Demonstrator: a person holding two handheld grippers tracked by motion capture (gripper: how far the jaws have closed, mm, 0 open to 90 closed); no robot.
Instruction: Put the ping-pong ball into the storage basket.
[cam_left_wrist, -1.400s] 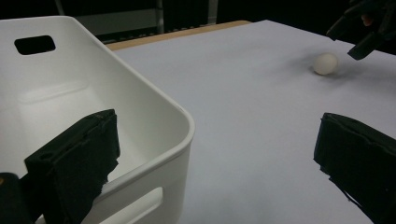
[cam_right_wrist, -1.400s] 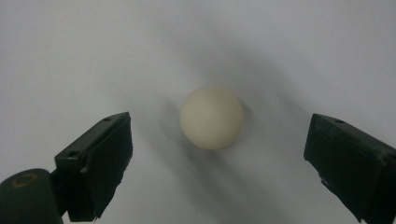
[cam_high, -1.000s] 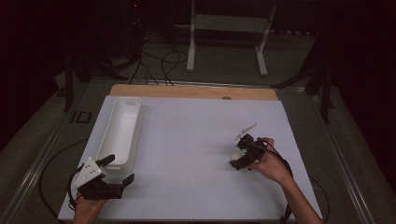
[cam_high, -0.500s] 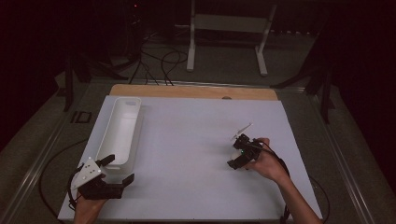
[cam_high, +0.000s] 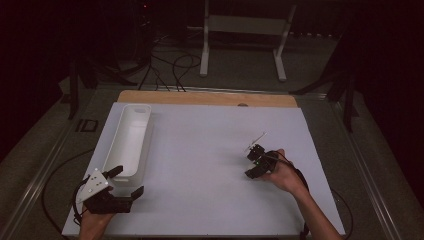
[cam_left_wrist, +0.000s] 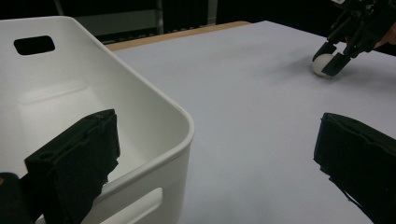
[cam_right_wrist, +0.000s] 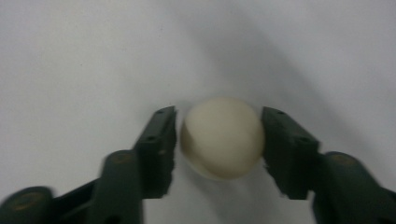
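Ball (cam_right_wrist: 222, 138) is the thing to watch. It is small, round and cream-white, and it sits on the worktop over on the right side, well apart from the tub.

The worktop (cam_high: 200, 150) is the biggest thing. It is a wide, flat white sheet with a strip of wood (cam_high: 200, 97) along its far edge. A flat top like this lets a ball rest without rolling off.

Next in size is the long white plastic tub (cam_high: 127, 140), which lies along the left side. It has a cut-out handle hole at each end and nothing inside that I can see. I think it waits there so the ball can be dropped in.

The left claw (cam_high: 129, 181) hangs by the near end of the tub. It is wide open and holds nothing. One jaw is over the tub's rim and the other is over the bare worktop.

The right claw (cam_high: 252, 161) is down at the ball with a jaw on each side. One jaw looks to touch it; the other shows a thin dark gap. So I think it is not squeezed yet.

I can read no words, brands or labels anywhere.
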